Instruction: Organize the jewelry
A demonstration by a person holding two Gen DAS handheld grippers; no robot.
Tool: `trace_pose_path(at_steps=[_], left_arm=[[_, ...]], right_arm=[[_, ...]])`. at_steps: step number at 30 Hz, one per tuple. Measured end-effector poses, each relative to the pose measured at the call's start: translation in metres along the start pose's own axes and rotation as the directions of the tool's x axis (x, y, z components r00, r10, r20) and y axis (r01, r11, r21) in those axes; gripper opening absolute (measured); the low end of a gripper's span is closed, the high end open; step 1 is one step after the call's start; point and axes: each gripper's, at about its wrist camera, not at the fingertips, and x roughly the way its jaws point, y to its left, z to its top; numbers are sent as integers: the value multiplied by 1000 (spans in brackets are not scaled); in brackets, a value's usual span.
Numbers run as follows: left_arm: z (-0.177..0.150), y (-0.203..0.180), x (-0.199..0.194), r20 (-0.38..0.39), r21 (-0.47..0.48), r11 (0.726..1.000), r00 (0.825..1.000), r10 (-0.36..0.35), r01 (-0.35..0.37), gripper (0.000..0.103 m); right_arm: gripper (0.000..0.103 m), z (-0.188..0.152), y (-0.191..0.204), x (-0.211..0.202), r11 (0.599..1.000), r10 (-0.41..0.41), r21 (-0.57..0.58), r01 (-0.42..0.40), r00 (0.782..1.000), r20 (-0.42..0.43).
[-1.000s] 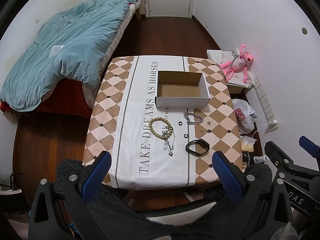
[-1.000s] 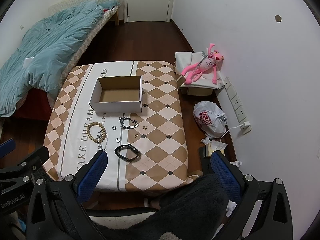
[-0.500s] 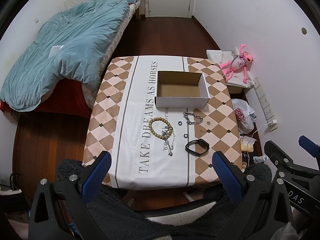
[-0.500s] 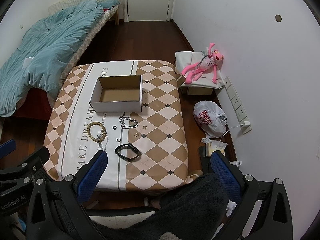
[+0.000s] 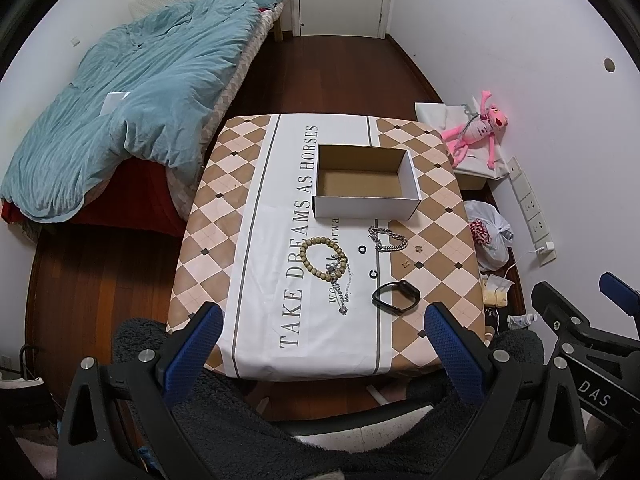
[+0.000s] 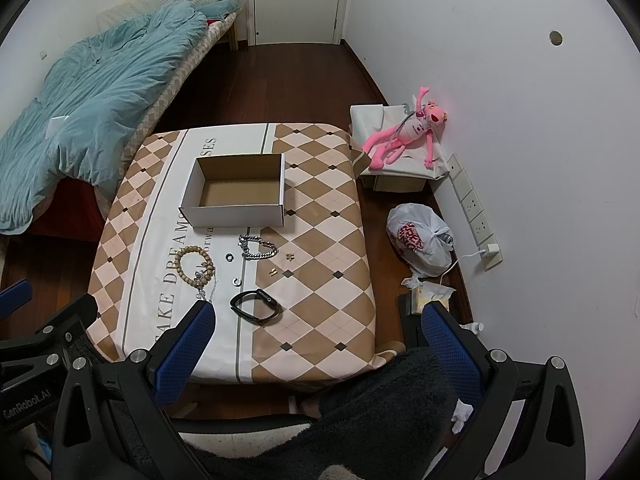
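An empty white cardboard box stands on the table. In front of it lie a wooden bead bracelet, a thin silver necklace, a silver chain bracelet, a black band, two small rings and small gold earrings. My left gripper and right gripper are open and empty, held high above the table's near edge.
A bed with a blue duvet lies to the left. A pink plush toy on a box and a white plastic bag are by the right wall. A dark fleece sleeve fills the foreground.
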Motion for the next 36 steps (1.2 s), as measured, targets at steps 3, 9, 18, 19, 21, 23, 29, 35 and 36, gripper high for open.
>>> trace_pose_path(at_steps=[3,9,18,19,21,23,29,35,36], left_arm=[[0,1,0,2,1,1000,1000,0,0,103],[2,1,1,4,2,1000,1000,-1,1,103],[0,2,0,5,2,1000,1000,0,0,103],[1,1,0,5,2,1000,1000,0,0,103],[1,2,0,7,2,1000,1000,-3,3,103],[2,4,0,6,1,1000,1000,-6,6,103],[5,4,-1,2,-1,1000,1000,-13,13,103],[4,3,1,5,1,1000,1000,-14,14,103],[5,3,3,9,4,1000,1000,-8,8,103]], right_arm=[[103,0,0,0,1000,-2,-1,2,1000,1],[103,2,-1,-2,1000,-1,-1,1,1000,1],[103,0,-2,-2,1000,1,-1,-1,1000,0],[103,1,-3,-2,1000,0,0,0,1000,2],[103,-1,-2,-1,1000,1,1,-1,1000,3],[103,1,1,-1,1000,0,2,0,1000,4],[103,-2,2,3,1000,1,2,-1,1000,2],[103,-4,4,5,1000,-3,2,3,1000,3],[103,5,-4,-1,1000,-5,1,5,1000,1]])
